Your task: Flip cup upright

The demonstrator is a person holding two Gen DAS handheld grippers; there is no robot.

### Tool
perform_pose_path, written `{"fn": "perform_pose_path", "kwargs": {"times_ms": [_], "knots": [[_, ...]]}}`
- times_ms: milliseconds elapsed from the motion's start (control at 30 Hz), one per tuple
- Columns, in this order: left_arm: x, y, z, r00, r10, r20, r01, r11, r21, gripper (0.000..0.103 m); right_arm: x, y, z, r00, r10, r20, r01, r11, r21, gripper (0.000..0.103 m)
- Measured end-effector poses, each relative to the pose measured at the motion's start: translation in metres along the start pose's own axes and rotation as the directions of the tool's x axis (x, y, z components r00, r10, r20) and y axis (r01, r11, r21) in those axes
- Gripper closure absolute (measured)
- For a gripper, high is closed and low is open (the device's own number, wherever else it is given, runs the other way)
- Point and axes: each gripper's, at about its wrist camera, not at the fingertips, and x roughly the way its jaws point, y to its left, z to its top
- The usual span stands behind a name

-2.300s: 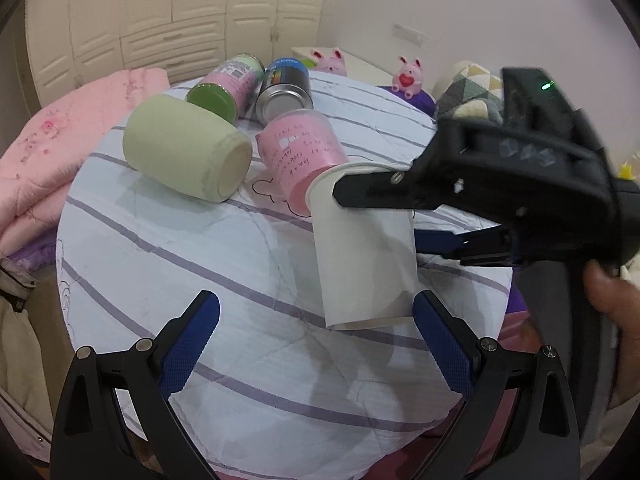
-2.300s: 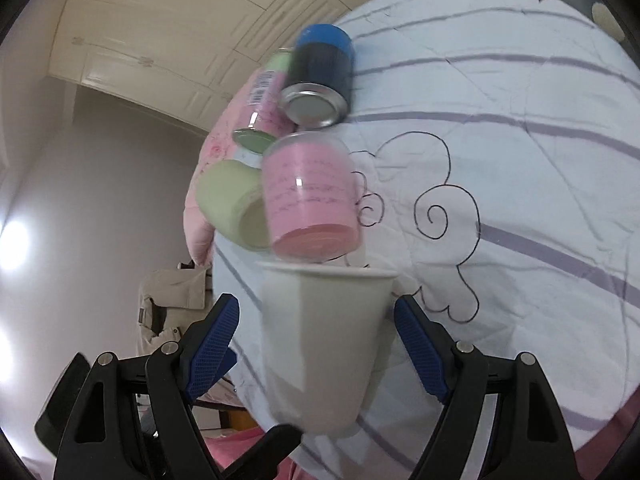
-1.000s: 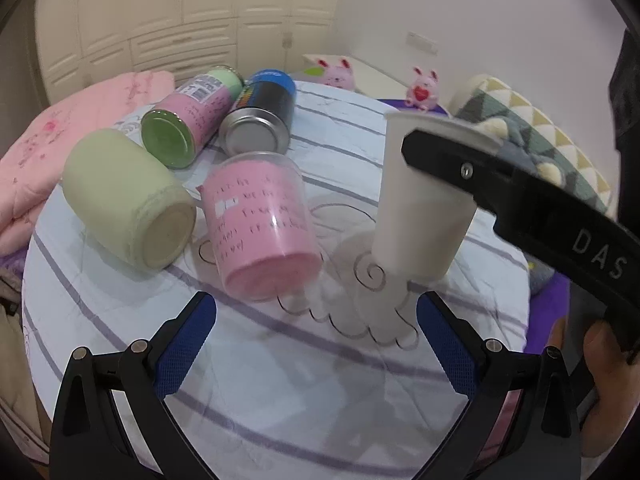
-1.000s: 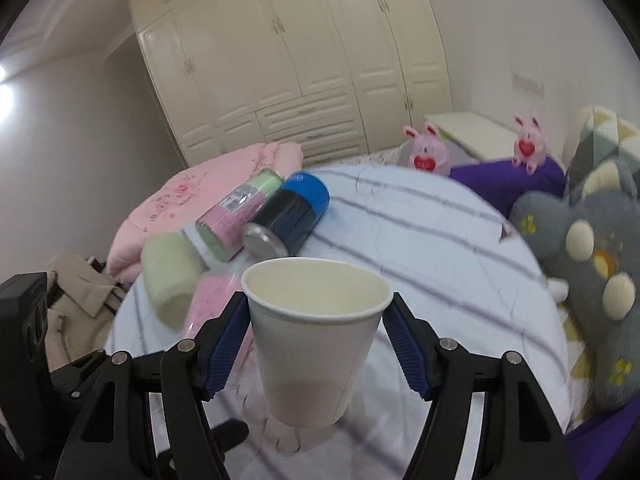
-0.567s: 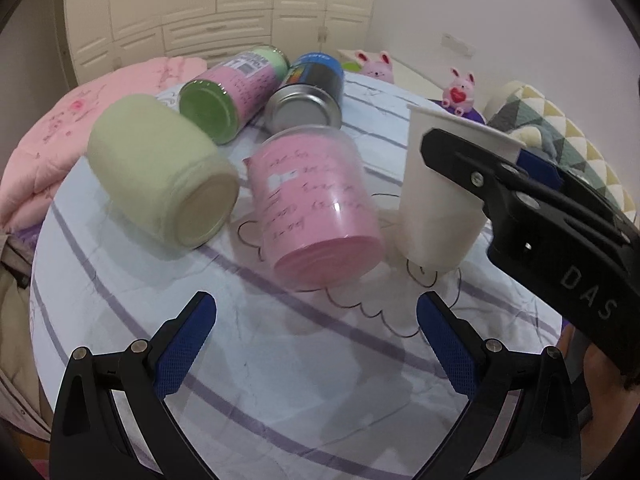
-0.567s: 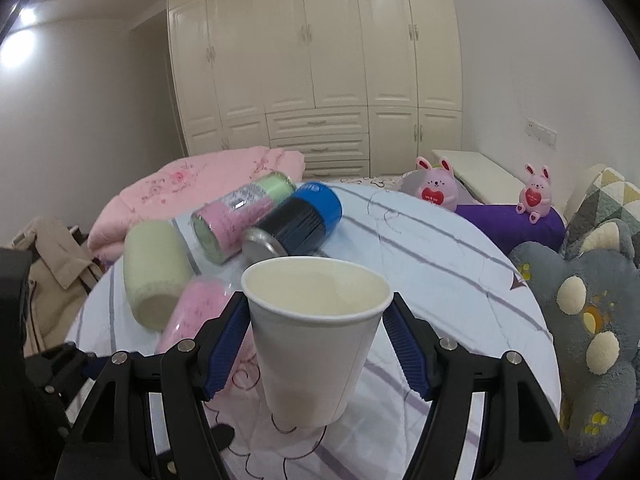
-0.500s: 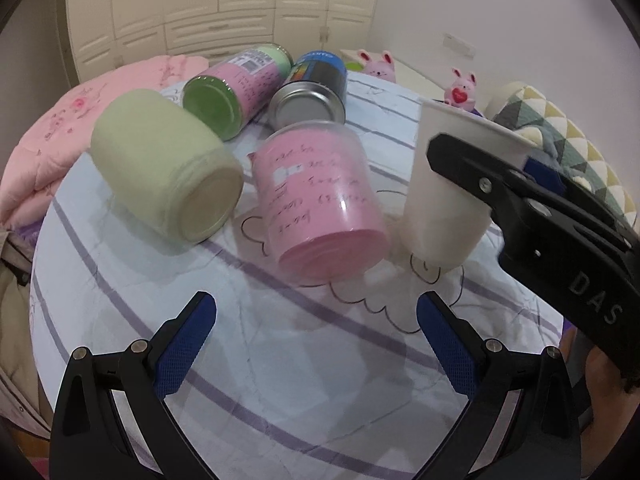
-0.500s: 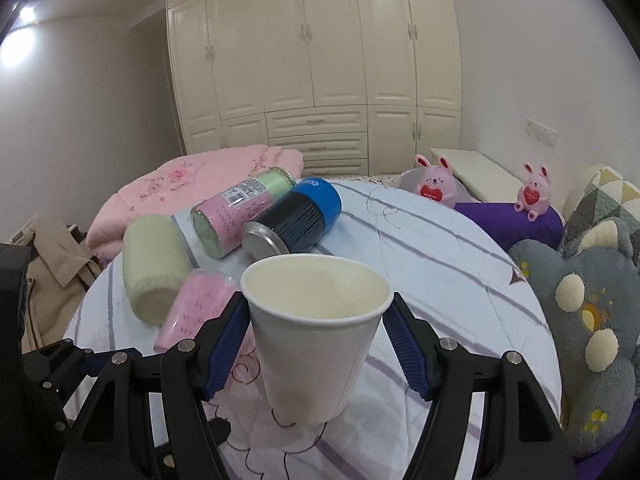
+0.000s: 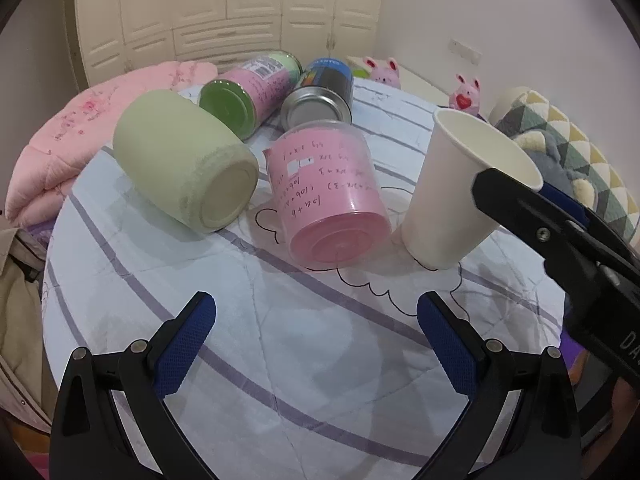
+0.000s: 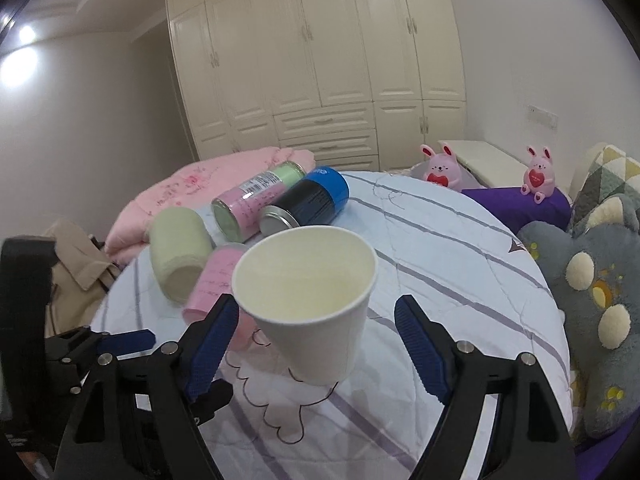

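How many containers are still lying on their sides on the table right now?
4: the pale green cup at left, the pink plastic cup beside the upright white paper cup, and behind them the pink-labelled can and blue-topped can. None seems hidden.

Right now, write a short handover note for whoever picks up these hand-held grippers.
Left hand-held gripper: open, empty, low over the table.
Right hand-held gripper: open, fingers either side of the white paper cup, not clamping it.
Cup: mouth up, base on the striped cloth, beside the pink plastic cup, which lies on its side.
Done: flip and set-down.
Left: back the right gripper away without nudging the cup. It looks slightly tilted, possibly lens distortion, so check it stands.
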Motion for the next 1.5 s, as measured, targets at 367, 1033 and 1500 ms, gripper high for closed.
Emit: {"fn": "perform_pose_path", "kwargs": {"times_ms": [367,1033,1500], "knots": [[-0.039,-0.011,0.001,0.988,0.062,0.144,-0.063,0.998,0.003,0.001,-0.037,-0.013,-0.002,0.997,0.017,0.08,-0.02,0.999,0.035,0.021],[-0.101,-0.052,-0.01,0.915,0.163,0.37,-0.168,0.986,-0.021,0.0,-0.089,-0.023,-0.009,0.963,-0.1,0.25,0.119,0.991,-0.061,0.021],[-0.122,-0.064,-0.015,0.874,0.191,0.446,-0.194,0.98,-0.04,0.0,-0.104,-0.03,-0.012,0.945,-0.09,0.314,0.11,0.993,-0.046,0.021]]}}
